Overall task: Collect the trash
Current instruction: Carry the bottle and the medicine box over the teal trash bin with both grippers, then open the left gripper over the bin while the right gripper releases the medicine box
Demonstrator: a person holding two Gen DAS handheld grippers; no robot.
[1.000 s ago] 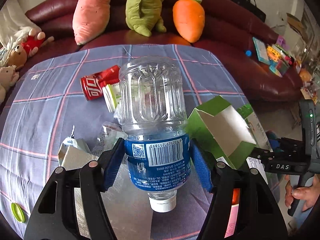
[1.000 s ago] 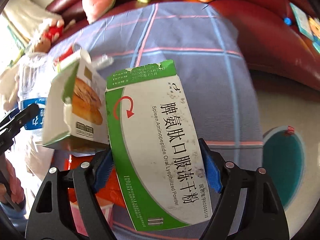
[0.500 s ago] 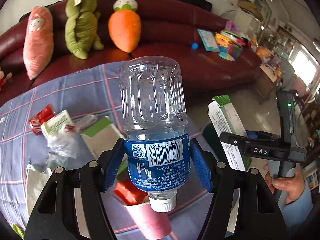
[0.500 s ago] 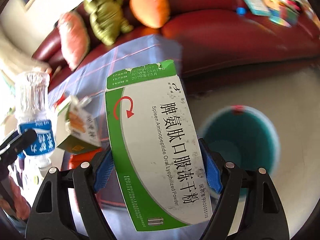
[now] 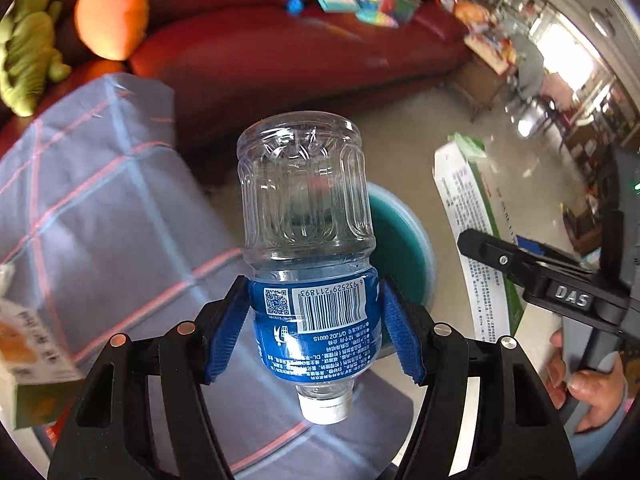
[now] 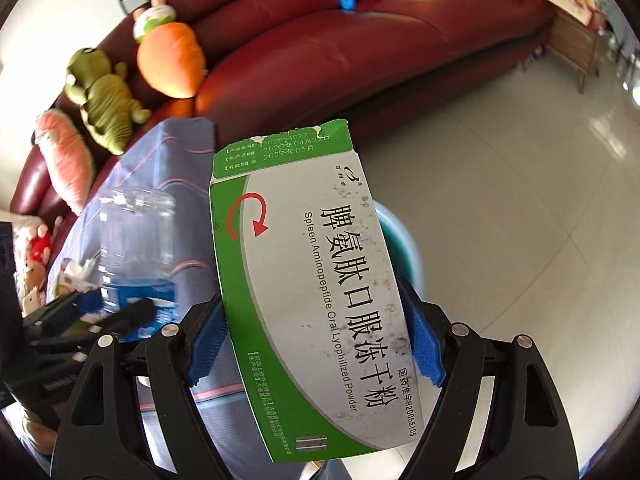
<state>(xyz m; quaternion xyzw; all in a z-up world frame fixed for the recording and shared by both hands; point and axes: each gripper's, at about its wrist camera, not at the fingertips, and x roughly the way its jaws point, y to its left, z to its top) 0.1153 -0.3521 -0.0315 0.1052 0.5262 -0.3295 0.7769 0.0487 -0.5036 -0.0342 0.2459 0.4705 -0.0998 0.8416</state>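
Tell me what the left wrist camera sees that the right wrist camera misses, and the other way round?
Only the left wrist view shows the bottle's barcode label and white cap, plus the person's hand gripping the other handle.

Only the right wrist view shows the medicine box's printed front, the pink carrot plush and the bare tiled floor.

Both show the plastic water bottle, the medicine box, the teal bin, the plaid tablecloth, the red sofa and the orange carrot plush.
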